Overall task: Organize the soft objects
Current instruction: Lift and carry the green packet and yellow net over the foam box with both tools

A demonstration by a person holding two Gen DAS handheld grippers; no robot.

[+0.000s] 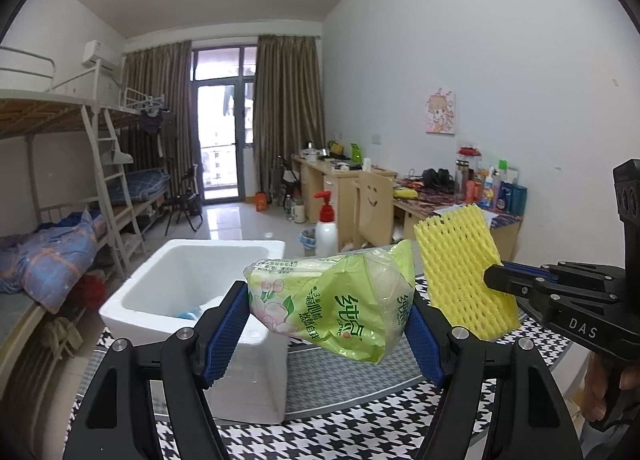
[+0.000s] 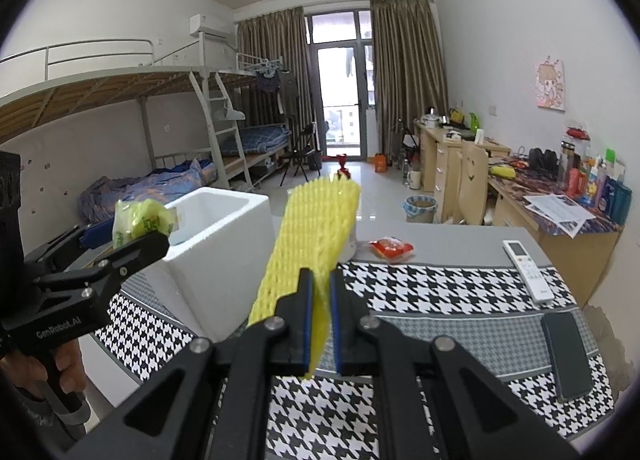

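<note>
Tissue pack (image 1: 332, 300), one, is clamped in the left gripper (image 1: 328, 324) beside the one foam box (image 1: 192, 280). Right gripper (image 2: 320, 324) pinches one yellow net (image 2: 308, 244) near that box.

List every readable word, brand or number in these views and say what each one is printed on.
"DAS": on the right gripper body, left wrist view.
"GenRobot.AI": on the left gripper body, right wrist view.
"纯点": large green brand characters on the green tissue pack; its smaller print is too blurred.
White remote, desk papers, bottles: too small to read.
</note>
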